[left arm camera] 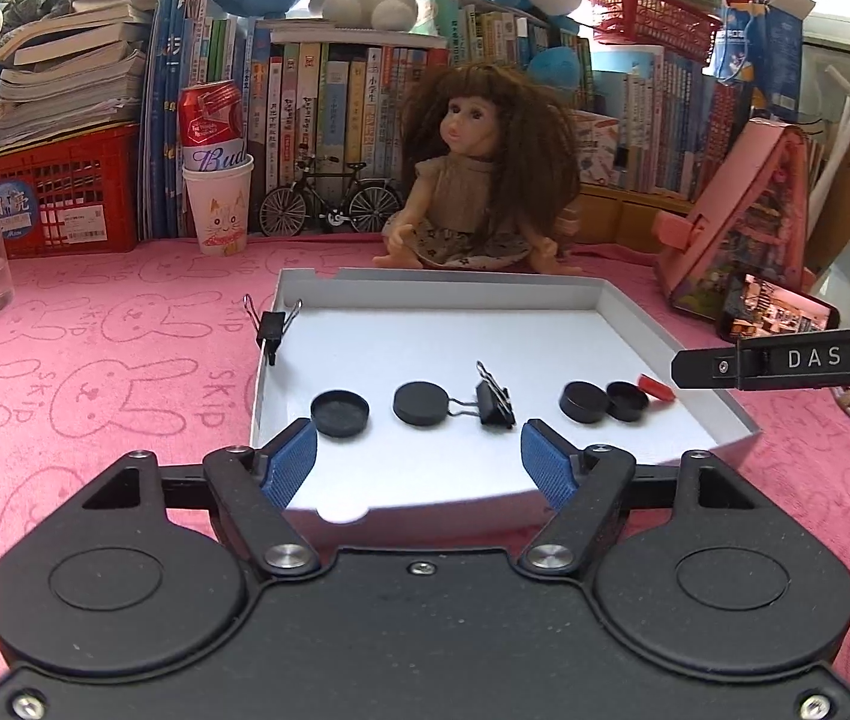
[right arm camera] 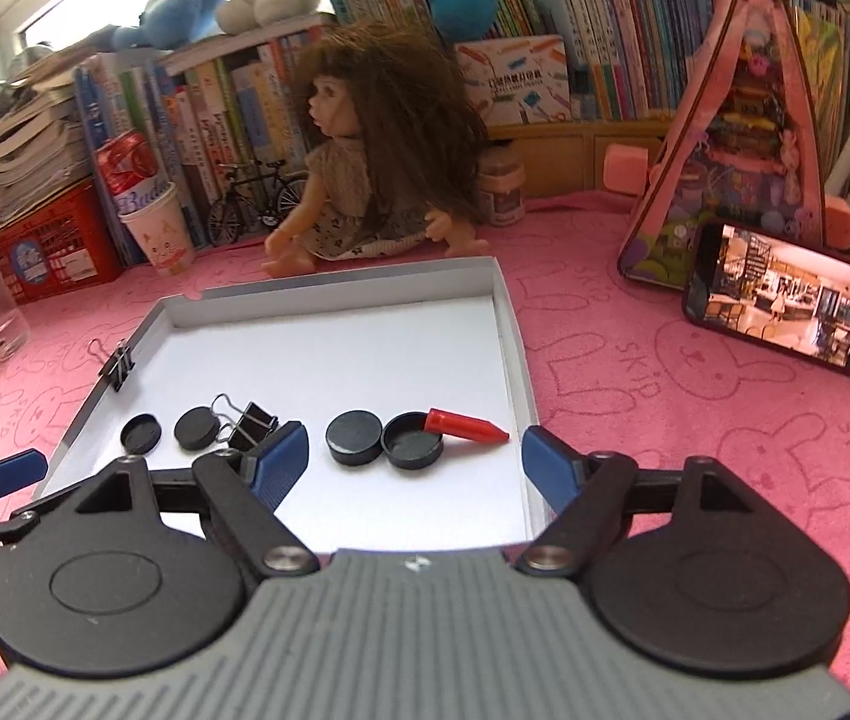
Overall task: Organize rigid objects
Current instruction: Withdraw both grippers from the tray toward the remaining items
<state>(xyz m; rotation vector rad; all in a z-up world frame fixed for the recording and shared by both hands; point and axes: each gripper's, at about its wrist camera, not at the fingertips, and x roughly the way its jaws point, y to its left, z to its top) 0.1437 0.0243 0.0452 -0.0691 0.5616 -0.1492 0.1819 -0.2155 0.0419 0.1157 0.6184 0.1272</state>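
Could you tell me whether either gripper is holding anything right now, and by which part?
Nothing is held. The left gripper and the right gripper both stand open and empty above the near edge of the white tray.

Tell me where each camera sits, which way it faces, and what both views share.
Left wrist: on the left tongs, looking forward and down into the white tray, doll behind; open blue fingers show, right tongs at the right edge.
Right wrist: on the right tongs, facing the tray from further right; phone beside it.
Shared: tray, black caps, binder clips, red cap, doll.
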